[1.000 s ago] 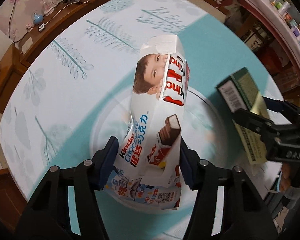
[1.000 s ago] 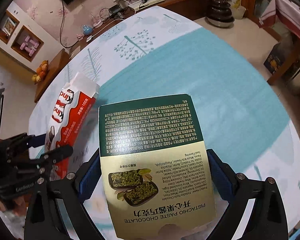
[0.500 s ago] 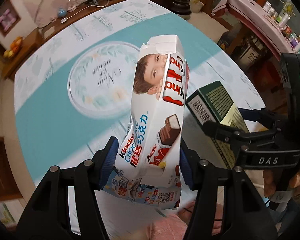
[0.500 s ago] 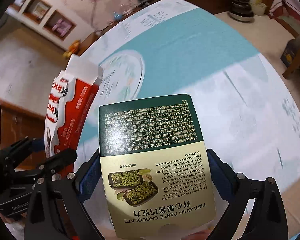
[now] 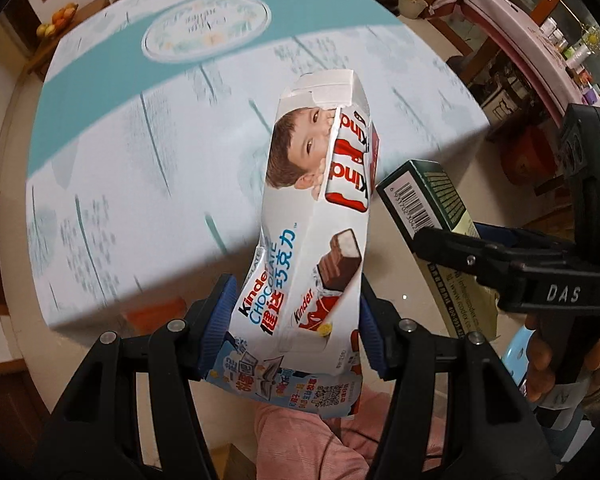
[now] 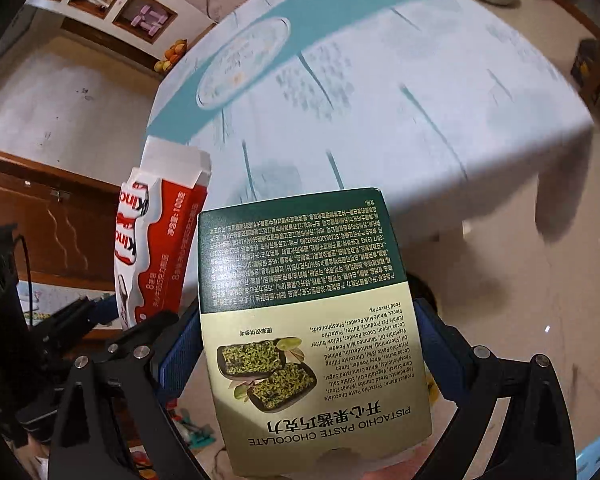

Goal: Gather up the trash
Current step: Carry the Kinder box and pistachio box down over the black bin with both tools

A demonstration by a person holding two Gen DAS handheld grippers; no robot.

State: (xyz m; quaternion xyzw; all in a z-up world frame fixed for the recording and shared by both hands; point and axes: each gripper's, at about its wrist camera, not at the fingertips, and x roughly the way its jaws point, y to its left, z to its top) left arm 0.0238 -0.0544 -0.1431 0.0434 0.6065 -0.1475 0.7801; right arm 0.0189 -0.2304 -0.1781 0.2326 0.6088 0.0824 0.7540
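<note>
Both boxes had travelled off the round table [image 5: 148, 168] and hung over the floor beyond its edge. My left gripper [image 5: 292, 332] stayed clamped on the Kinder chocolate box [image 5: 312, 240]; my right gripper [image 6: 308, 344] stayed clamped on the pistachio chocolate box [image 6: 300, 272], the two boxes side by side.

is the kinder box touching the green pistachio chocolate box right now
Apart. The left wrist view shows floor between the Kinder box, held in the left claw, and the pistachio chocolate box, held in the right claw.
</note>
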